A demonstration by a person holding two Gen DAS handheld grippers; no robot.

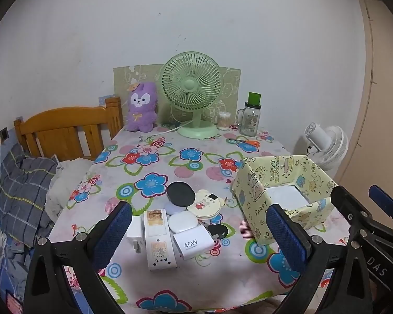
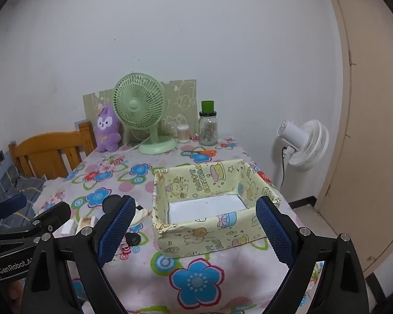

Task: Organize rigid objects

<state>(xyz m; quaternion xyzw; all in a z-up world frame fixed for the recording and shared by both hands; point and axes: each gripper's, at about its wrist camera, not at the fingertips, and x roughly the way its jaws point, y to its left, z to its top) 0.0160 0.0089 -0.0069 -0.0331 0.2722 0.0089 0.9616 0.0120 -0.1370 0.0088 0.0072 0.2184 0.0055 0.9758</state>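
A cluster of small rigid items lies on the floral tablecloth: a tall white box point(image 1: 159, 238), a white 45W charger point(image 1: 193, 244), a white plug adapter point(image 1: 134, 233), a black round lid point(image 1: 181, 194), a white round case point(image 1: 183, 223), a bear-shaped compact point(image 1: 206, 204) and a small black disc point(image 1: 218, 231). An open yellow paper-covered box point(image 1: 285, 196) stands to their right; it is empty in the right wrist view point(image 2: 207, 206). My left gripper point(image 1: 199, 233) is open, above the cluster. My right gripper point(image 2: 194, 233) is open, in front of the yellow box.
At the back of the table stand a green desk fan point(image 1: 192, 99), a purple plush point(image 1: 141, 107), a jar of cotton swabs point(image 1: 224, 120), a glass jar with a green lid point(image 1: 250, 116) and orange scissors point(image 1: 249, 142). A wooden bed point(image 1: 65, 130) is left, a white floor fan point(image 2: 304, 144) right.
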